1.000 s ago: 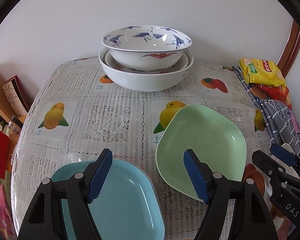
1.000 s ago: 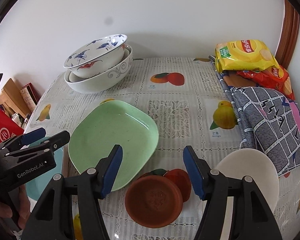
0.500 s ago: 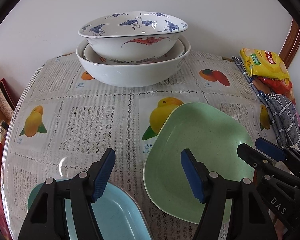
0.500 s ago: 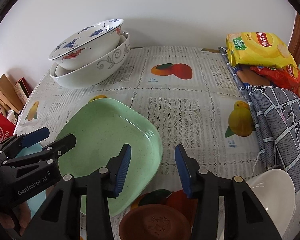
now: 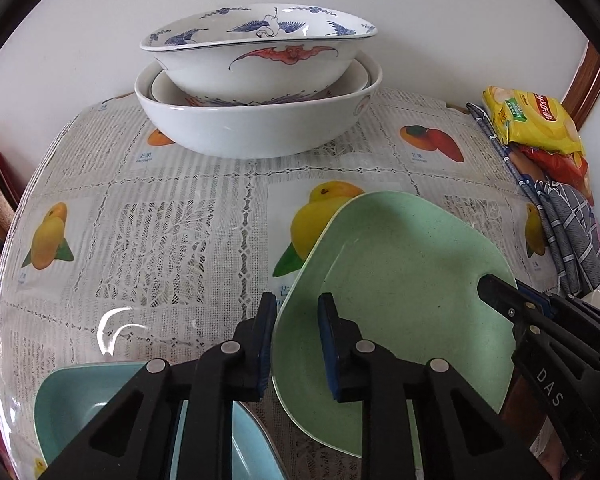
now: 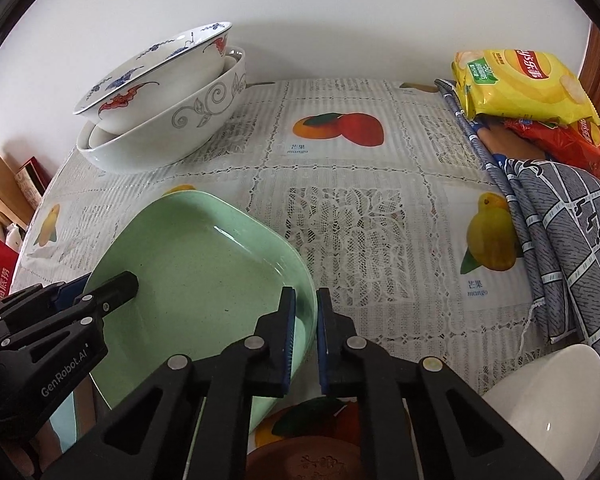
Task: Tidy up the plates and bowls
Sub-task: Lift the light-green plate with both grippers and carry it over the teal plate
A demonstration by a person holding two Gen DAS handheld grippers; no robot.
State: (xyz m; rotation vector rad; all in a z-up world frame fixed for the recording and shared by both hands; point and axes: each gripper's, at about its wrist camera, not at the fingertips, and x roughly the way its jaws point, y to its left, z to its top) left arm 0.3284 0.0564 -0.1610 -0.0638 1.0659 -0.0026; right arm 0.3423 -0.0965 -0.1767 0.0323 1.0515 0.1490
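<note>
Left tongs: I have my left gripper [image 5: 297, 344] straddling the near-left rim of the pale green square melamine-looking plate [image 5: 400, 292], fingers narrowed onto it; whether they bite yet, I cannot tell.
Right tongs: my right gripper [image 6: 305, 332] is pinched over the opposite rim, pads close against it.
Plate position: on the lace-and-fruit tablecloth [image 5: 160, 232], between the light blue square plate [image 5: 112, 412] and the brown round saucer [image 6: 304, 460].
Handling: I judge it light, stiff and glossy, likely slippery.
Hold: the upturned rim, both sides, kept level.

3 bowls [image 5: 256, 128], ~4 plates [image 6: 204, 276], 2 snack pkts [image 6: 520, 80]
</note>
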